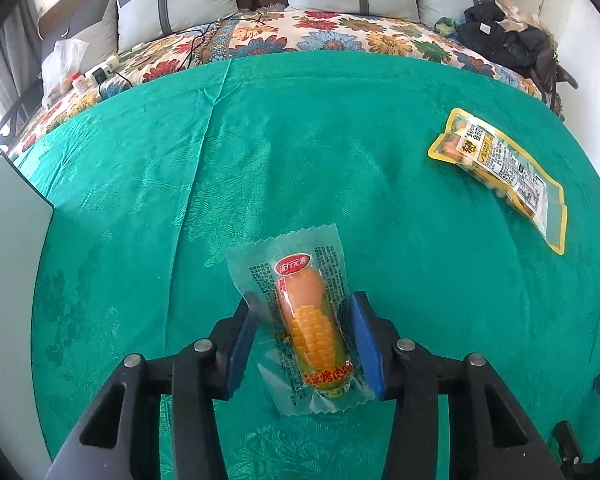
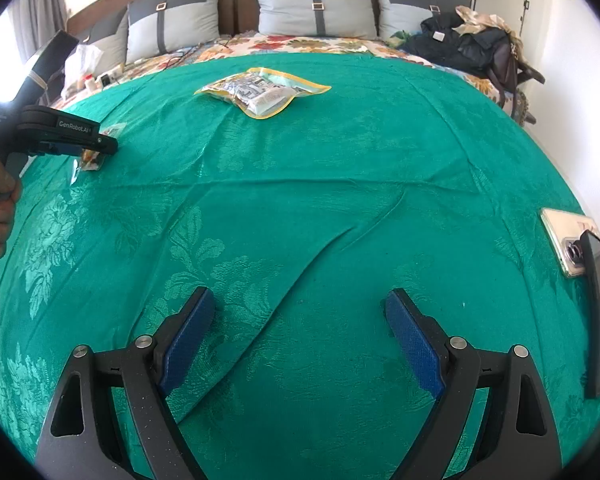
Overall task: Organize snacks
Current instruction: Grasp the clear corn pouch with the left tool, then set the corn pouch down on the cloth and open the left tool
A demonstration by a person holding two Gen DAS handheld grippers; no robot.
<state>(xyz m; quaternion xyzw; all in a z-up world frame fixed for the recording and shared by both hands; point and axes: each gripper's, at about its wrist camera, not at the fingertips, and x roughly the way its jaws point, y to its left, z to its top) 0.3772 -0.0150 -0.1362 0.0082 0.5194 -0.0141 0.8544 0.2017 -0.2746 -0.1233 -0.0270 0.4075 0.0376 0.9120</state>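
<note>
A bed spread with a green damask cloth fills both views, pillows and a floral blanket behind it. Near the front of the cloth lies a corn sausage packet, clear-wrapped, lengthwise between the blue pads of the left gripper; the pads flank its middle, seemingly touching only the loose film, so I cannot tell whether they pinch the sausage itself. It looks light, plump and firm inside, its film slippery and crinkly, so the thick middle is the place to grip, not the flat sealed ends. A flatter yellow-edged snack pouch lies well apart. The right gripper hovers spread wide, empty.
</note>
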